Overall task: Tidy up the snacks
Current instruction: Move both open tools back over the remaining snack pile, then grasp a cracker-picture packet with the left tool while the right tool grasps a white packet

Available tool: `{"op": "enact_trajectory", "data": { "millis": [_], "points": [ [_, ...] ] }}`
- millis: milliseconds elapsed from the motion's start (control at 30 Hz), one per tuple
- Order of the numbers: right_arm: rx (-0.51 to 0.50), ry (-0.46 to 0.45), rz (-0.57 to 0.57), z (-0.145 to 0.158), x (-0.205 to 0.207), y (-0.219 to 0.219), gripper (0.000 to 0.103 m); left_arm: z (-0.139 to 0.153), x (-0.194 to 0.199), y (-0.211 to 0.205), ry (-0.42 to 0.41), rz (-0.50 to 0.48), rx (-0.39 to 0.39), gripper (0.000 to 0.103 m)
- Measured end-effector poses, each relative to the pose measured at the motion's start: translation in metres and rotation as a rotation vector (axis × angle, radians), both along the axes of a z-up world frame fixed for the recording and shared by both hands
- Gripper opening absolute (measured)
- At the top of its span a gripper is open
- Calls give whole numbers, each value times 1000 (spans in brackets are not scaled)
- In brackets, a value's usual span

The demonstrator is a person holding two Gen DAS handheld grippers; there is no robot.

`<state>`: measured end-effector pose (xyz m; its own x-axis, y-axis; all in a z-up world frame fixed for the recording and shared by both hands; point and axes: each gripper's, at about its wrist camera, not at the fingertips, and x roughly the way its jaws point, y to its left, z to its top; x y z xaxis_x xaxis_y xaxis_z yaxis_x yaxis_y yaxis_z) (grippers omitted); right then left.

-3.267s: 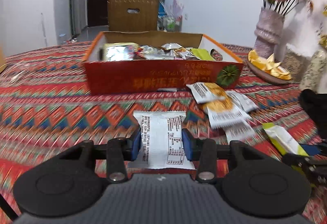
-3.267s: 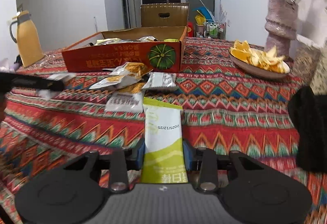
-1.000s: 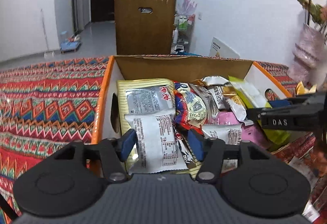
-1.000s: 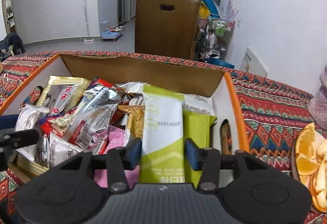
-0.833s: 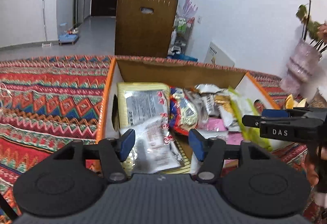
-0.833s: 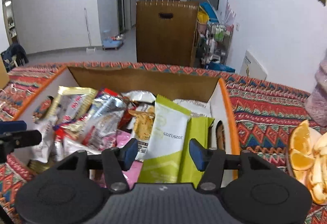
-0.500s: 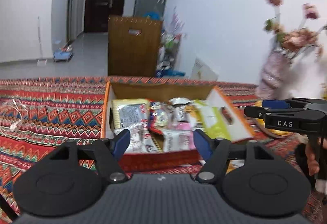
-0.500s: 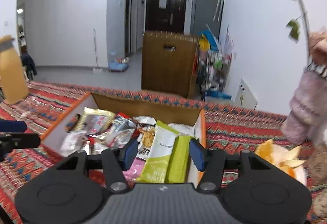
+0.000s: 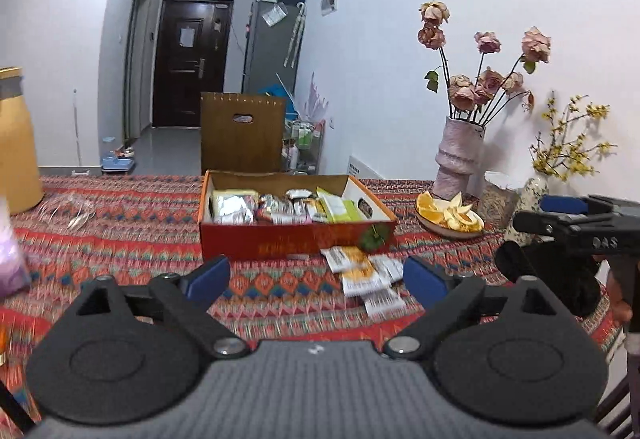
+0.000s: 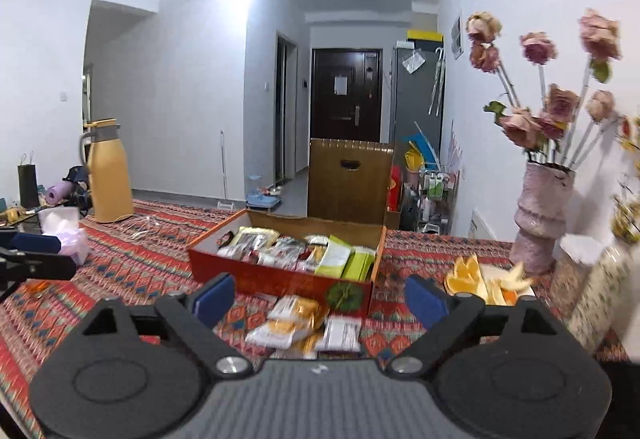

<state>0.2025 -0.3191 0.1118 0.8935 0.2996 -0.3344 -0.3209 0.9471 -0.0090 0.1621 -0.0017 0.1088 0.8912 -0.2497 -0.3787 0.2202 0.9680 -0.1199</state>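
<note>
We hold the left gripper (image 9: 316,277) and right gripper (image 10: 318,299) empty, jaws opening wide, near the far snack box (image 9: 294,239).

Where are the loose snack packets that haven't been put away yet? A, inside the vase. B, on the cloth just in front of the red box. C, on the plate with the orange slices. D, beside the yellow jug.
B: the loose packets lie on the patterned cloth against the near side of the red box.
</note>
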Motion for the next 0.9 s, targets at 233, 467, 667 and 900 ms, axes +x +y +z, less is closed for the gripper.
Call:
{"op": "enact_trajectory", "data": {
  "millis": [233,467,667,900],
  "points": [
    [-2,41,-79,-64,-76,-6,101,-50,-56,-13,97,75,5,99],
    [78,219,-124,-128,-101,-12,101,-95,-60,-24,257,82,36,99],
    [61,234,-156,-138,-93,-16,101,-99,-35,-39,270,53,40,99],
    [64,237,-168,-133,-61,-26,101,-90,32,-68,267,-32,-25,99]
  ]
}}
